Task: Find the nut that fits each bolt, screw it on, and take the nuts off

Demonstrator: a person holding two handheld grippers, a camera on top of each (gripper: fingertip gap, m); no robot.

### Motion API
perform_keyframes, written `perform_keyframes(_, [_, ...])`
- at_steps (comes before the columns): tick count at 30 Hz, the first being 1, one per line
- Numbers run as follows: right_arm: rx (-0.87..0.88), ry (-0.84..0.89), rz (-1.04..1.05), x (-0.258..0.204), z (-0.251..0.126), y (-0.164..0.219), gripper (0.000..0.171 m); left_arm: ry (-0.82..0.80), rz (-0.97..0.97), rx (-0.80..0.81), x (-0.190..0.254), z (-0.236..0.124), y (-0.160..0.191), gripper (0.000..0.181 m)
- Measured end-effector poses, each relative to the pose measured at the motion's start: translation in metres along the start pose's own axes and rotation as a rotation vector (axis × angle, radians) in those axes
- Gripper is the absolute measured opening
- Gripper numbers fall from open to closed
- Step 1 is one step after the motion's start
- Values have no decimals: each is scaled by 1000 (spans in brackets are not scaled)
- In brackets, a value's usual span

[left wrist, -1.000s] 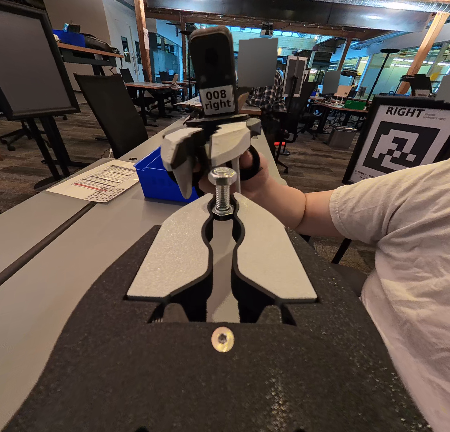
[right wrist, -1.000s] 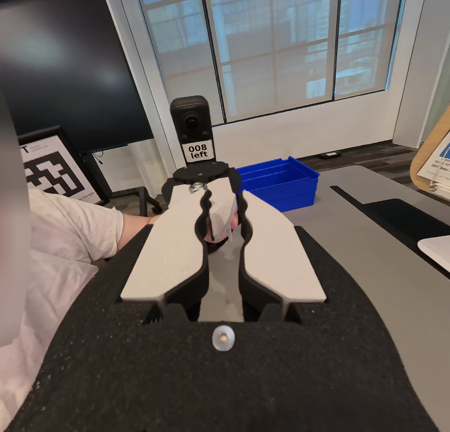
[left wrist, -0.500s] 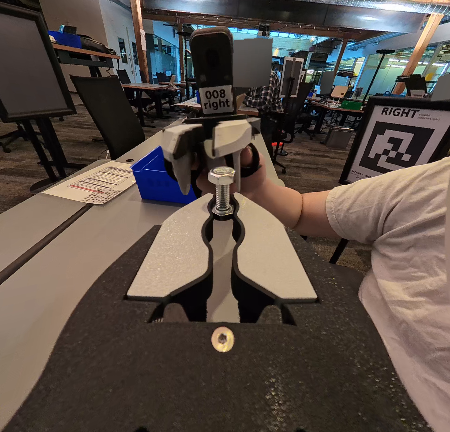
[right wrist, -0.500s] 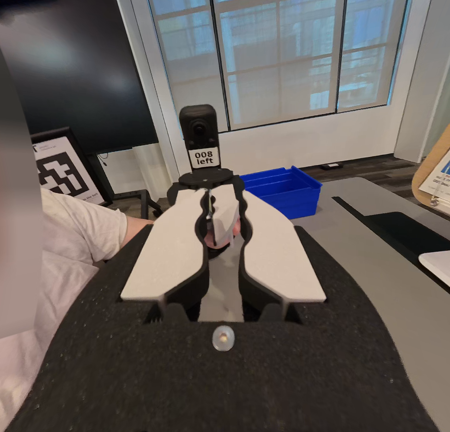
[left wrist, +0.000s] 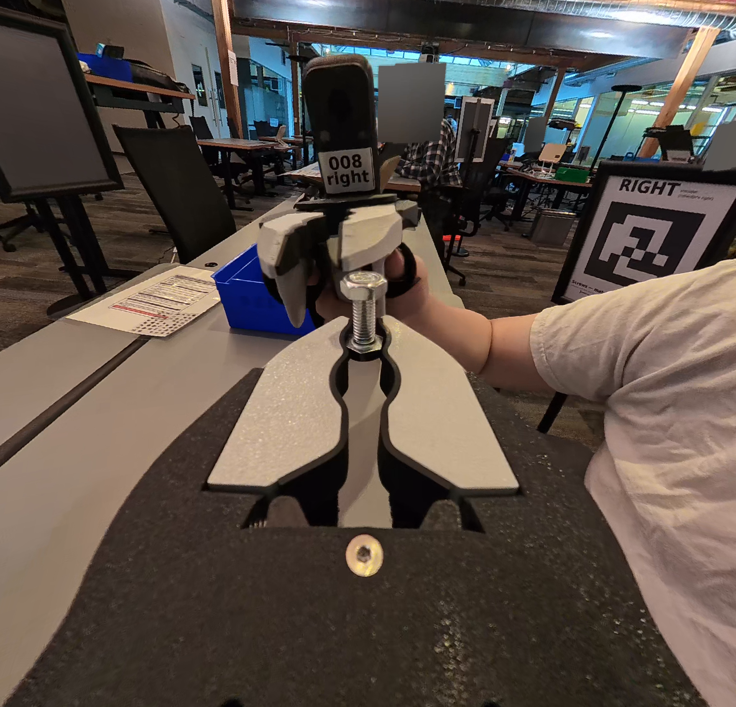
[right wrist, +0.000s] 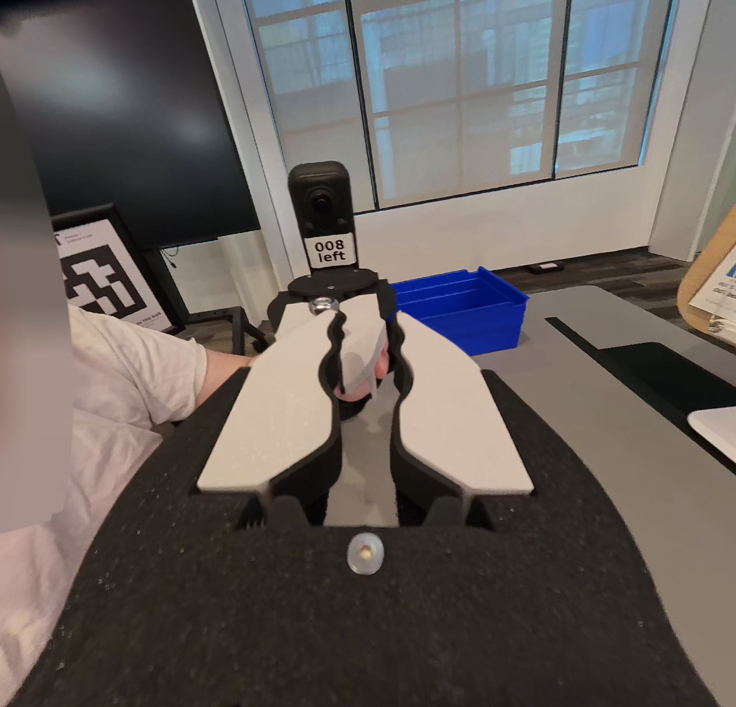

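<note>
Silver hex-head bolt upright above the grey table, head up, threaded shank dropping into a hex nut. Nut pinched between the tips of the left gripper, jaws drawn nearly together around it. Right gripper just beyond at 12 o'clock, pointing back toward the camera, jaws parted; one finger right behind the bolt head, contact not clear. In the right wrist view, right gripper spread, gripping nothing visible, bolt head peeking at 11 o'clock over its left finger. Blue bin on the table at 10 o'clock of the bolt, printed sheet further left. Framed marker board at 2 o'clock.
</note>
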State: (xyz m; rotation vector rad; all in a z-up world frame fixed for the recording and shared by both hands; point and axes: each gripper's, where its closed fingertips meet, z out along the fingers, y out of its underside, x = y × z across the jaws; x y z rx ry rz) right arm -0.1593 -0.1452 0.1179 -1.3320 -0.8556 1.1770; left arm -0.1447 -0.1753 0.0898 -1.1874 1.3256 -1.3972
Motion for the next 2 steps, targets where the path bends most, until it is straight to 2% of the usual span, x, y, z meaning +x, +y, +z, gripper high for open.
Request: perform_keyframes(2, [-9, -32, -3, -8, 3, 0, 23, 4, 2, -6, 1, 1, 1, 10])
